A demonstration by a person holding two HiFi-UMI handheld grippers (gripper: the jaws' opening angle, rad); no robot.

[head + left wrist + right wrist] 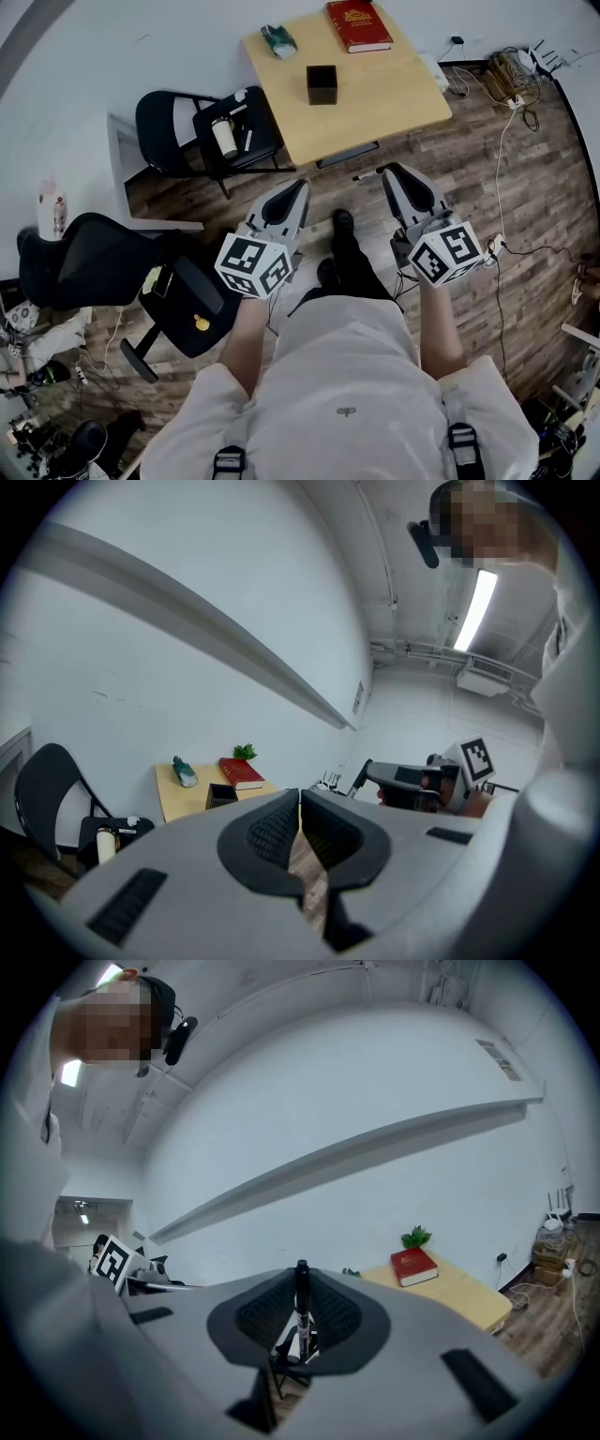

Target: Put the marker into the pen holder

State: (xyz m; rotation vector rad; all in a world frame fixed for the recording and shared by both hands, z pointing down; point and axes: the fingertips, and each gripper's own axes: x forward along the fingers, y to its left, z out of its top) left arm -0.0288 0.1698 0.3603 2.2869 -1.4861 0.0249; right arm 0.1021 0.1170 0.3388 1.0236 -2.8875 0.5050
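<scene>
One table (375, 98), one book (359, 24), one pen holder (322, 83), one marker (301, 1302), two chairs (169, 127) (187, 309), seemingly one plant (416, 1237).

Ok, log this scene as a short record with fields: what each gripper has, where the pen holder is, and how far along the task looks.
right gripper: shut on the black marker pen, clamped between its jaws
left gripper: shut, nothing between its jaws
black square pen holder: stands on the light wooden table, apart from the red hardcover book
gripper position: both short of the table, over the wood floor
task stage: marker not yet in the holder
</scene>
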